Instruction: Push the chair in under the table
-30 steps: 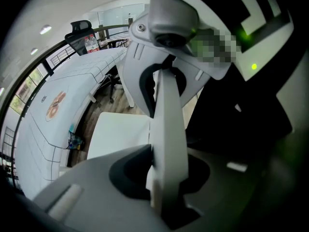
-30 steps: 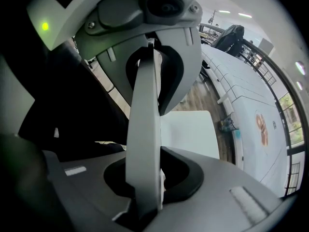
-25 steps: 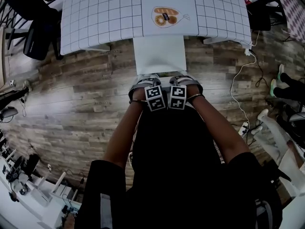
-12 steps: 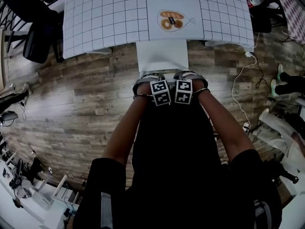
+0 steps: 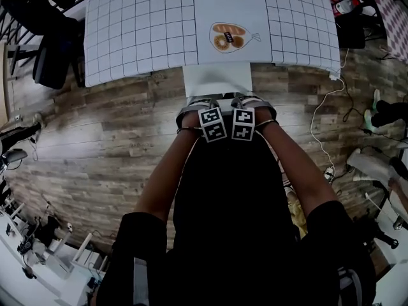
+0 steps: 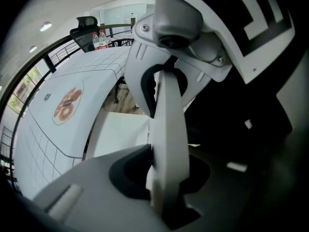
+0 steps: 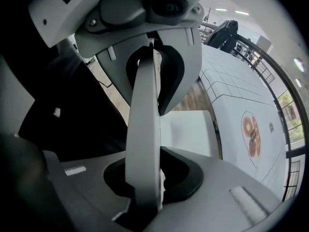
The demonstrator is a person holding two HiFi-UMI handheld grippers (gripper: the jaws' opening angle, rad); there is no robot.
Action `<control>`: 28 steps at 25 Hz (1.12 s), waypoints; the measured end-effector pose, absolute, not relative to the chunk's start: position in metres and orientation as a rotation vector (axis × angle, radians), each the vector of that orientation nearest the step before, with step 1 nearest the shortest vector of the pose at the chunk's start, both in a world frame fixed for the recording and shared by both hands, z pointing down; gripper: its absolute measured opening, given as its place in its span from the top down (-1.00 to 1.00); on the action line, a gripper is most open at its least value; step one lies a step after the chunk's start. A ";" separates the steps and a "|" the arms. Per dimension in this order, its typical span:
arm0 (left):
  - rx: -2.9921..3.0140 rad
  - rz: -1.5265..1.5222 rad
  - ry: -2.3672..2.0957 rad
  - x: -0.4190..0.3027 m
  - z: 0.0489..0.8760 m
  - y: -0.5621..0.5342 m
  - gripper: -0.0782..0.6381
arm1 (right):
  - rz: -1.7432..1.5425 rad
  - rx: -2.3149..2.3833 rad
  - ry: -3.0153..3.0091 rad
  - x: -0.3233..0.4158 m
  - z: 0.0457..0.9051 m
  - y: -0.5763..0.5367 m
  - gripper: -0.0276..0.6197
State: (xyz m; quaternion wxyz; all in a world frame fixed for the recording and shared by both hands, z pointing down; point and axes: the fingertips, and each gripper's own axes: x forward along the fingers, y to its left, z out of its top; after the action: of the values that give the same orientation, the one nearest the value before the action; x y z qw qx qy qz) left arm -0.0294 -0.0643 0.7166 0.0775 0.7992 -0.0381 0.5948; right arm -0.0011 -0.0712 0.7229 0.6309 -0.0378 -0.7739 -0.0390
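Observation:
The white chair's seat shows between my grippers and the table, its far part under the checked cloth. Both grippers point steeply down side by side on the chair's grey backrest, which my arms and the marker cubes hide in the head view. The left gripper has the backrest's top between its jaws, which are opening slightly; a pale finger reaches into a dark cut-out. The right gripper grips the backrest the same way, its finger in the cut-out.
A bag of bread lies on the table near the chair's side. A black office chair stands at the table's left corner. A white cable and a power strip run over the wooden floor on the right.
The chair has slid further under the table, so less of the seat shows. Both grippers moved with it toward the table, still side by side.

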 end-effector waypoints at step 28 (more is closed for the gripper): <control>2.343 1.821 -0.071 -0.050 0.717 -0.184 0.51 | -0.079 -0.080 -1.778 -0.020 0.722 -0.190 0.68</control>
State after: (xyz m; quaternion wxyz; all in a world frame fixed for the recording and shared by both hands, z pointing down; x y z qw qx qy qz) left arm -0.0499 -0.1841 0.7171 0.0866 0.7864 -0.0238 0.6111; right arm -0.0205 -0.1905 0.7220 0.6287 -0.0349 -0.7761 -0.0343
